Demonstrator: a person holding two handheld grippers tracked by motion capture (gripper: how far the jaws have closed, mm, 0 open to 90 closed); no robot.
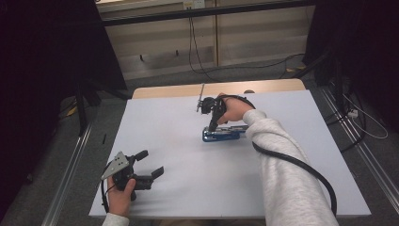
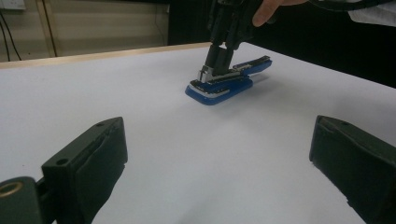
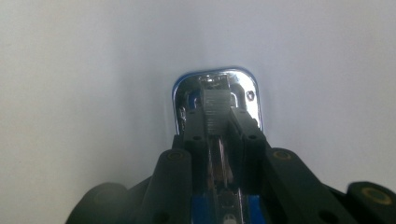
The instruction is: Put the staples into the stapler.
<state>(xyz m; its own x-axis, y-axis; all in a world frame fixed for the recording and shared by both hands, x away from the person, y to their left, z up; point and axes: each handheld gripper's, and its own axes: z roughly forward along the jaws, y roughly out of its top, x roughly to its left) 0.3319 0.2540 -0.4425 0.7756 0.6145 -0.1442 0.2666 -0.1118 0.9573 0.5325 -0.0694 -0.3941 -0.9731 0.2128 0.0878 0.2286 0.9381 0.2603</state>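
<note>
A blue stapler (image 1: 225,134) with a shiny metal top lies flat near the middle of the white table (image 1: 197,188). My right gripper (image 1: 212,126) points down onto its left end. In the right gripper view the stapler's (image 3: 215,84) chrome nose lies just past that gripper (image 3: 217,116), and the two jaws are shut on its narrow ridged metal part. The left gripper view has the stapler (image 2: 243,70) farther off, with the right gripper (image 2: 217,70) standing on it. My left gripper (image 1: 150,163) rests at the front left of the table, open, and nothing lies between the left gripper's (image 2: 217,149) pads.
A wooden strip (image 1: 169,89) borders the table's far edge. Metal rails run along the floor at the left (image 1: 70,165) and right (image 1: 367,160). Cables (image 1: 244,66) trail over the grey floor behind the table. The right gripper's black cable (image 1: 301,167) hangs across the sleeve.
</note>
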